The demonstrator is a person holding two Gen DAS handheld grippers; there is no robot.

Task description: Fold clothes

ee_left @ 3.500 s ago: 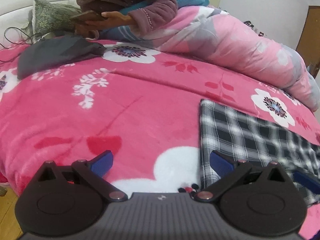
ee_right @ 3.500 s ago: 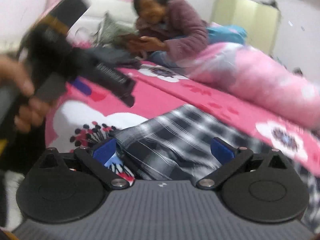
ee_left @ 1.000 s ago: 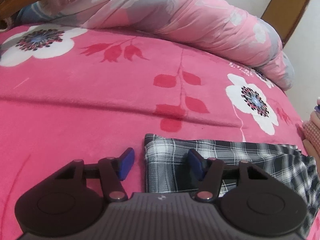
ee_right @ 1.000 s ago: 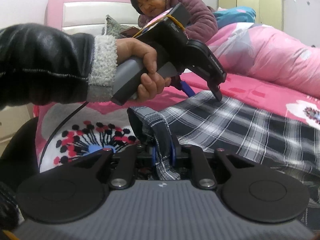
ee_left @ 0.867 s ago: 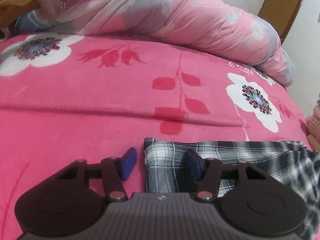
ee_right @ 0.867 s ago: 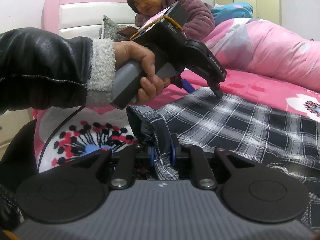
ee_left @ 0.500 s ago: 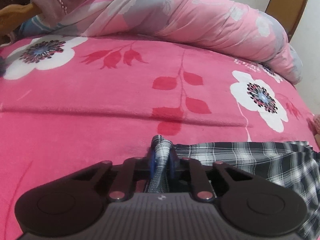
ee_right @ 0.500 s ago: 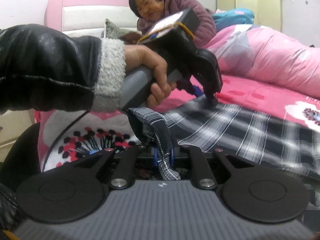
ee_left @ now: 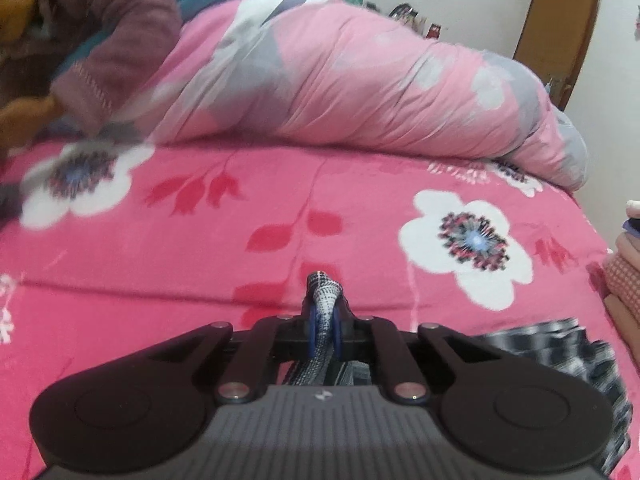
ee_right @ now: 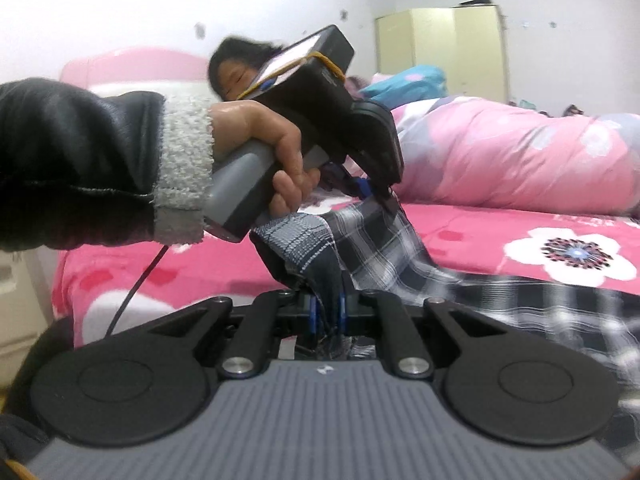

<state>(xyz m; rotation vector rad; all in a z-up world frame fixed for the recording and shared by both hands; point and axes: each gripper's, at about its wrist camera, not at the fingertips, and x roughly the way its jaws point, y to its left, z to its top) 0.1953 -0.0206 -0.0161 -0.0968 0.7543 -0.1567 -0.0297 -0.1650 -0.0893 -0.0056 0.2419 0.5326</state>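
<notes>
Since the earlier frame, the left claw [ee_left: 325, 322] has just been closed on a corner of the plaid garment [ee_right: 400, 256] and that corner is raised off the bed [ee_left: 160, 248]. The right claw [ee_right: 327, 312] is clenched on the neighbouring corner, close beside the left. The garment's long axis trails away to the right, so a fold would be carried that way.

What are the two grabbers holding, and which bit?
Both hold the plaid garment: the left gripper and the right gripper each pinch a bunched edge.

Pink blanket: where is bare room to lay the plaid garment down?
Bare blanket lies ahead of the left claw, short of the rolled quilt. Crowded: the plaid garment on the right, a seated person's sleeve far left.
</notes>
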